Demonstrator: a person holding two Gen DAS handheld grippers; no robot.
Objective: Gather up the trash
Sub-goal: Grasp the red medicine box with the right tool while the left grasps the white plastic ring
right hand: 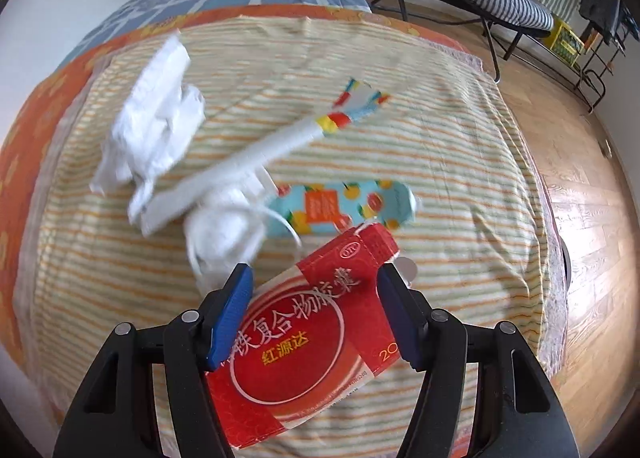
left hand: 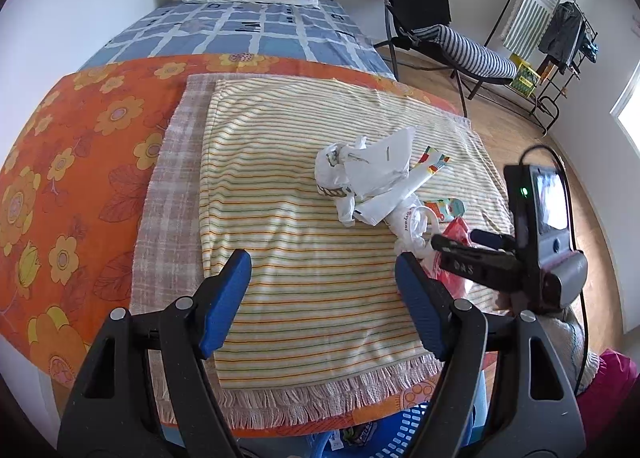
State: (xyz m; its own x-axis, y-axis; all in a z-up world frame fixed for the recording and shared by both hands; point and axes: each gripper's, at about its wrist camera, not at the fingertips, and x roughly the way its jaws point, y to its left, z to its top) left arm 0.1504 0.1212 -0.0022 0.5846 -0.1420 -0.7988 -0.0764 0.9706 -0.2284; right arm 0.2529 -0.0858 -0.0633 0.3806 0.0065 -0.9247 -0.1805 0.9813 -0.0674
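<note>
On the bed's striped blanket (right hand: pixel 460 146), the right gripper (right hand: pixel 316 314) clamps a red medicine box (right hand: pixel 304 338) skewed between its fingers, so it may twist loose; the left gripper (left hand: pixel 324 298) hangs wide, empty.

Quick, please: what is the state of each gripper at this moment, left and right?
Left gripper: open, nothing between its jaws.
Right gripper: closed on the red box, holding it above the striped towel.

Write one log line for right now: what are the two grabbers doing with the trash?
left gripper: open, empty | right gripper: around red box, grip unclear | white crumpled bag, colourful wrapper: on striped towel
</note>
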